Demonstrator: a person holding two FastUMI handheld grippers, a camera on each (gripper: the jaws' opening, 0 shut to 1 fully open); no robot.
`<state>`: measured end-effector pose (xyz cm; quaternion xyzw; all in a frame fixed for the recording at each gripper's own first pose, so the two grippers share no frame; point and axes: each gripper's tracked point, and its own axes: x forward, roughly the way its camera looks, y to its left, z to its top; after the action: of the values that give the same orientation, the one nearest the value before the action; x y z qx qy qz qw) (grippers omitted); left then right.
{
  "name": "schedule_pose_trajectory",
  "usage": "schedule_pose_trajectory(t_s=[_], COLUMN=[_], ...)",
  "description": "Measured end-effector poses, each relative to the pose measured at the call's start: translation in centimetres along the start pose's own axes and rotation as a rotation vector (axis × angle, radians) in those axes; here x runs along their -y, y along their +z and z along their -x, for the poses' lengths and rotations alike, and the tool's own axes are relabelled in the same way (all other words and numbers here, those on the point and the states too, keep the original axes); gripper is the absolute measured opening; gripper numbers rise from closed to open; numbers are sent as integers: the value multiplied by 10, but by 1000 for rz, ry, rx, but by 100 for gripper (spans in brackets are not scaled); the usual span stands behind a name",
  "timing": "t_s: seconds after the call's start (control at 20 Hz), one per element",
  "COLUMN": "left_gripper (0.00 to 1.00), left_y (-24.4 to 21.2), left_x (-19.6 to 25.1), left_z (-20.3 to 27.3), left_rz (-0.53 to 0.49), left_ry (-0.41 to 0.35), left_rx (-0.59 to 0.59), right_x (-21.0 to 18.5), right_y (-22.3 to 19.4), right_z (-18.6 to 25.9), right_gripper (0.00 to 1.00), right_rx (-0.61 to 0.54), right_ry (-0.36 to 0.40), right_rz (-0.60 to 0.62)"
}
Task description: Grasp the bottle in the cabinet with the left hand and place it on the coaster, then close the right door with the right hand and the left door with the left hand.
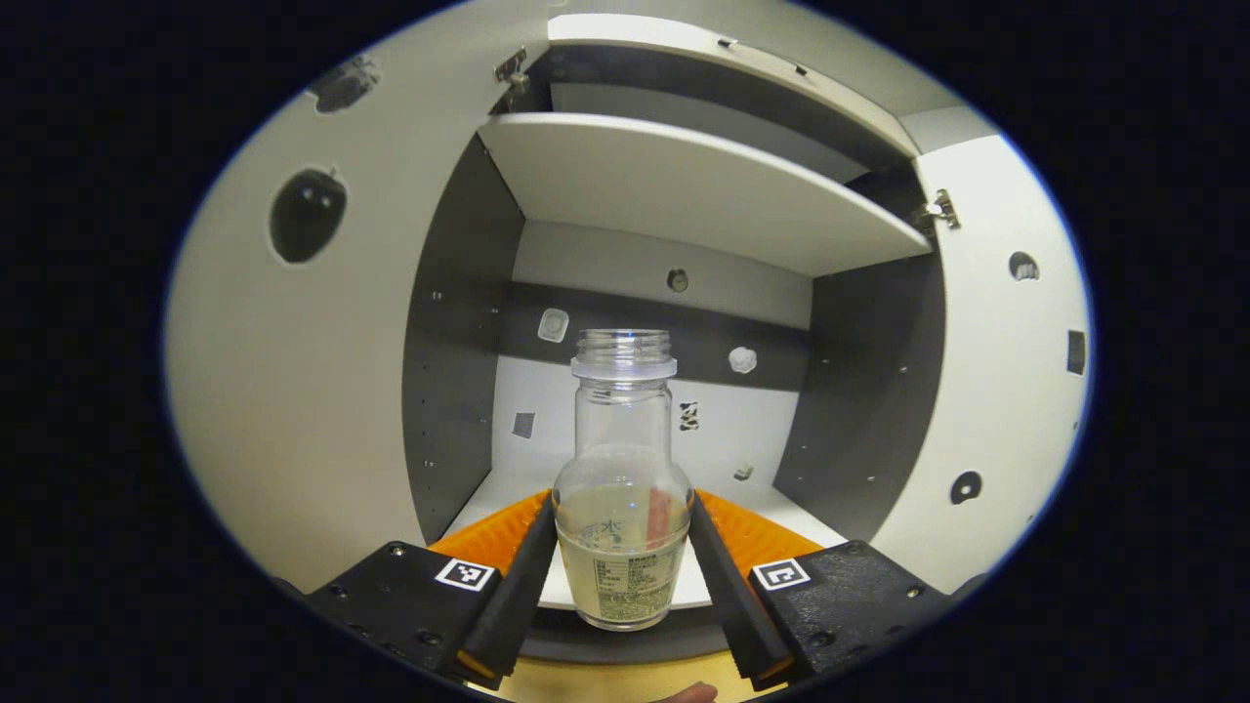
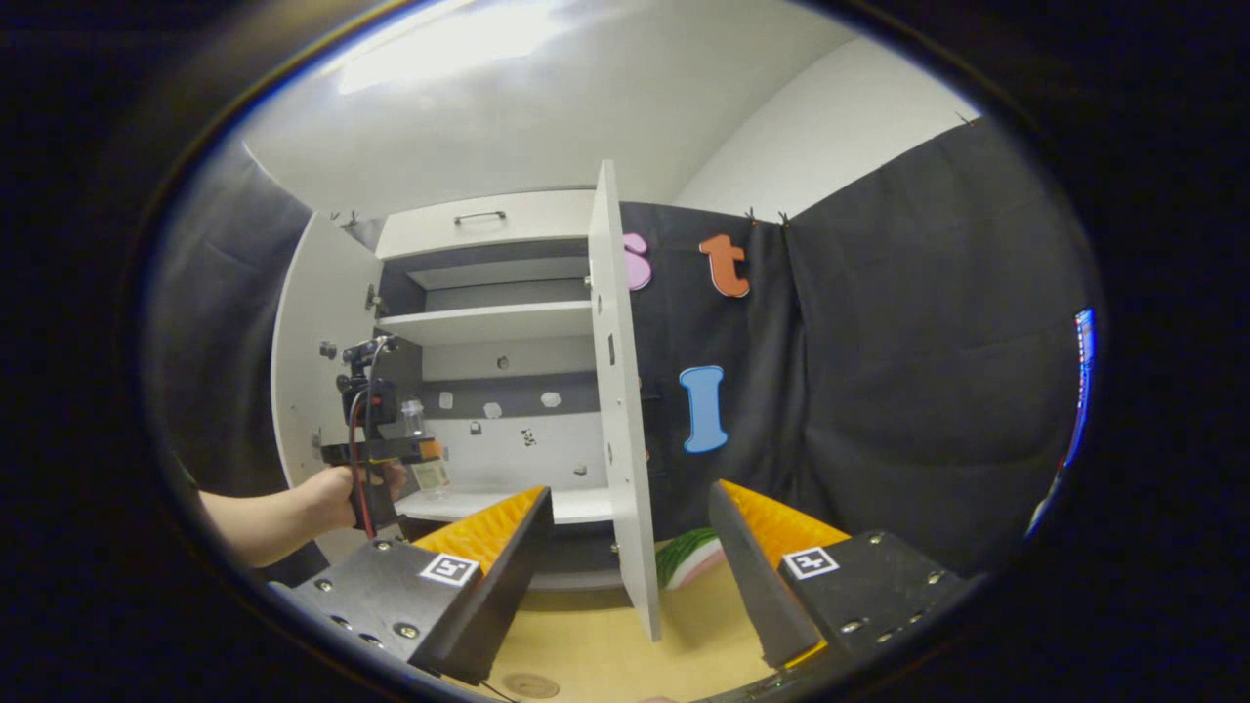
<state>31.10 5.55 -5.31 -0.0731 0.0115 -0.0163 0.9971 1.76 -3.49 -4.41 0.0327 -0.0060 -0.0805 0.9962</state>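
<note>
The left gripper [image 1: 623,547] is clamped on the bottle [image 1: 622,488] just above the cabinet [image 1: 684,186] floor: the first step. Next it must carry it to the coaster [image 2: 530,685]. The right gripper [image 2: 625,547] hangs open near the right door [image 2: 620,410].

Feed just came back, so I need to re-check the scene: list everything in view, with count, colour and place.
bottle: one, clear glass, no cap, at the front of the cabinet's lower shelf, between the left gripper's fingers
cabinet: one, white with grey inner walls, both doors open
left door: one, white, swung open
right door: one, white, swung open, seen edge-on in the right gripper view
table: one, light wood, below the cabinet
green and white thing: one, on the table behind the right door; what it is, cannot tell
left gripper: one, closed on the bottle
right gripper: one, open, holding nothing
hand: one, holding the left gripper
</note>
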Motion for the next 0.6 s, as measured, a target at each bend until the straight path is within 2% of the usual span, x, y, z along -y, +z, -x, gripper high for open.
schedule_pose_trajectory(t_s=[0.1,0.15,0.25,0.35,0.45,0.6], left_gripper=[81,81,81,81,81,81], left_y=[4,2,-6,-18,-32,-55], left_x=[6,11,25,36,44,59], left_z=[25,38,63,87,107,134], left_rz=[-10,-16,-10,-16,-22,-21], left_ry=[-9,-16,-43,-62,-73,-102], left_rx=[23,31,34,31,33,41], right_x=[3,3,6,5,4,5], right_y=[6,9,11,10,11,10], right_z=[8,11,17,20,25,31], right_gripper=[97,94,98,94,97,97], right_rx=[7,6,5,-3,-2,12], right_ry=[-1,2,4,14,25,45], right_rz=[-8,-11,-10,-12,-17,-17])
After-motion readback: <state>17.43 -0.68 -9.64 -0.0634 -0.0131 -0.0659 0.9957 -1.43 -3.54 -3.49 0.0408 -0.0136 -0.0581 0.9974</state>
